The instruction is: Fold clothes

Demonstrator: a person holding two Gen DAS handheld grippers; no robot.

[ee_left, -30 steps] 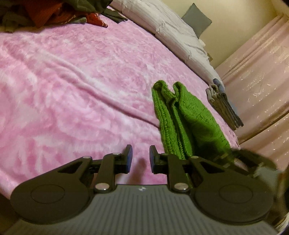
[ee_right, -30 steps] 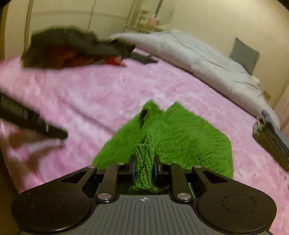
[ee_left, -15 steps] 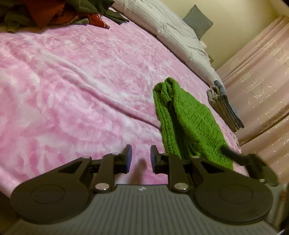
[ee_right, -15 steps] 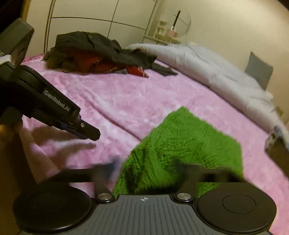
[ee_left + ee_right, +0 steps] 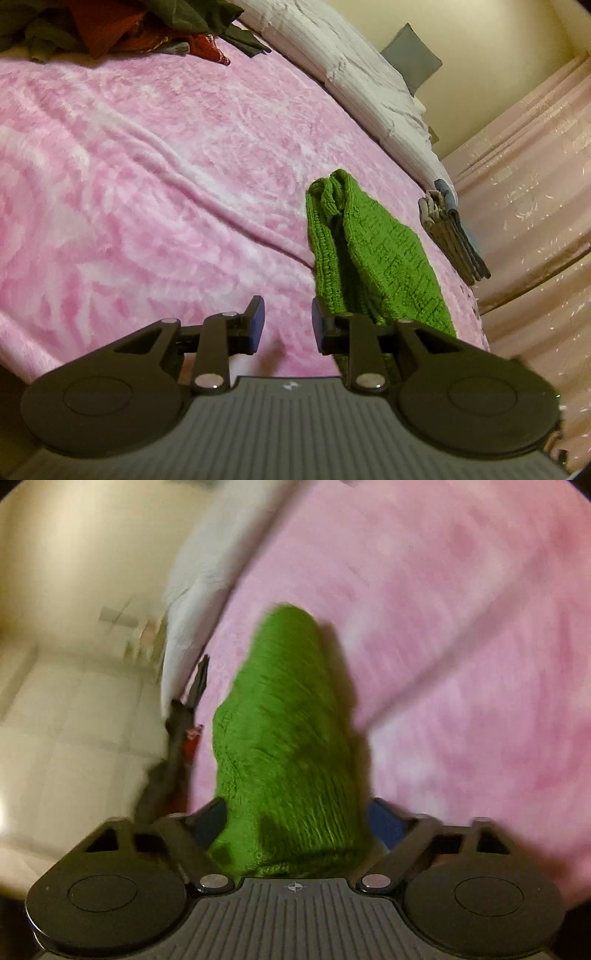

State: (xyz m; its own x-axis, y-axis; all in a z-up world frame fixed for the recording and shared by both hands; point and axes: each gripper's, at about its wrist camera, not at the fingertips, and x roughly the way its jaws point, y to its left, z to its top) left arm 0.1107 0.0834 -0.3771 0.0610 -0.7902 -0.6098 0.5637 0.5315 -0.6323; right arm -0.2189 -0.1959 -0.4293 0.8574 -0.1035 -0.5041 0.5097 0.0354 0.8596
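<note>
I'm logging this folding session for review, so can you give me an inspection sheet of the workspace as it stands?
Surface: pink blanket over the bed, lightly wrinkled.
Job's things: green sweater folded into a narrow strip on the blanket; folded stack beyond it near the bed's edge.
Clutter: unfolded clothes pile, red and dark items, at the far end.
Grippers: left gripper open, empty, above the blanket; right gripper open, sweater between its fingers, view blurred.
Cables: nothing seen.
Surroundings: white duvet, grey pillow, pink curtains.

Bare pink blanket (image 5: 147,192) lies ahead (clothes pile (image 5: 122,29) far back); green knit (image 5: 373,254) and, seemingly, folded stack (image 5: 452,236) crowd its right.
</note>
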